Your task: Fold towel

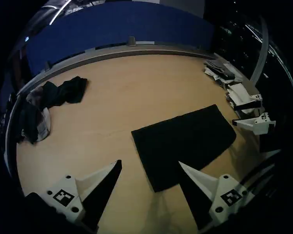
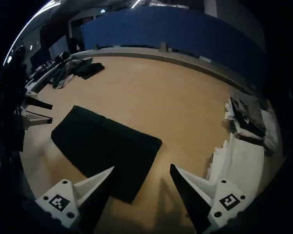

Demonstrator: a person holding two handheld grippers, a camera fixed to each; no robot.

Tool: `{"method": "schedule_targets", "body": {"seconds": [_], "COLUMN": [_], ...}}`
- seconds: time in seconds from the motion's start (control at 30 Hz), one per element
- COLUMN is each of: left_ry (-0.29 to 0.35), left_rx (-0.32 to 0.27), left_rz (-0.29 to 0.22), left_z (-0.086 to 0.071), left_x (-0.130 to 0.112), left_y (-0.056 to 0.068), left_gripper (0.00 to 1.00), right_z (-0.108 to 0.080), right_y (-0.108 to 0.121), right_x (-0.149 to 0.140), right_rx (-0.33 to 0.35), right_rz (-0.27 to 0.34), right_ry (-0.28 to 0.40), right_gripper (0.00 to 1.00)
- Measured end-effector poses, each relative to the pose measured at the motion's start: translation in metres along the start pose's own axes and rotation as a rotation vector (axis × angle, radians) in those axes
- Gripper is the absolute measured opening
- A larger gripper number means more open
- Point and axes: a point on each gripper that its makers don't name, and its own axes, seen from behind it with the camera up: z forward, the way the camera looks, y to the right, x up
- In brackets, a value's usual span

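Observation:
A dark towel [image 1: 183, 142] lies flat on the wooden table [image 1: 138, 89] as a folded rectangle. My left gripper [image 1: 150, 165] hovers open above its near corner, nothing between the fingers. In the right gripper view the same towel [image 2: 105, 150] spreads left of centre, and my right gripper [image 2: 142, 169] is open over its near edge, holding nothing. The right gripper [image 1: 246, 113] also appears at the far right of the left gripper view, beside the towel's end. The left gripper [image 2: 39, 113] shows at the left edge of the right gripper view.
A heap of dark and light cloths [image 1: 49, 101] sits at the table's far left. Folded towels [image 1: 224, 74] are stacked at the right side, seen again as a stack [image 2: 248, 121] with white cloth [image 2: 244, 163] in front. A blue partition [image 1: 119, 23] backs the table.

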Motion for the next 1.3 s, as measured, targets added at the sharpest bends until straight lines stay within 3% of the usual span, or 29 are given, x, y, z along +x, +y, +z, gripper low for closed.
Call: {"method": "schedule_targets", "body": {"seconds": [0.53,0.93,1.1,1.3], "left_ry": [-0.021,-0.036,-0.039,-0.041], "left_rx": [0.002,-0.002,-0.001,-0.005], "left_rz": [-0.068,-0.08,-0.073,-0.072], "left_z": [-0.035,-0.041,-0.041,-0.041], "left_x": [-0.048,-0.065,-0.067,-0.069], "left_y": [0.014,0.018,0.018,0.02], "left_gripper": [0.97,0.97,0.97,0.97], "right_z": [-0.007,-0.009,-0.008,-0.004], "right_y": [-0.027,-0.03,-0.033,-0.039], "right_x": [-0.034,-0.054,-0.058,-0.065], "right_rx": [0.029,0.035,0.044,0.073], "right_rz": [-0.008,0.009,0.003,0.009], "right_ry": [-0.035,-0.06,-0.069,-0.097], "right_gripper": [1.0,0.99,0.93,0.72]}}
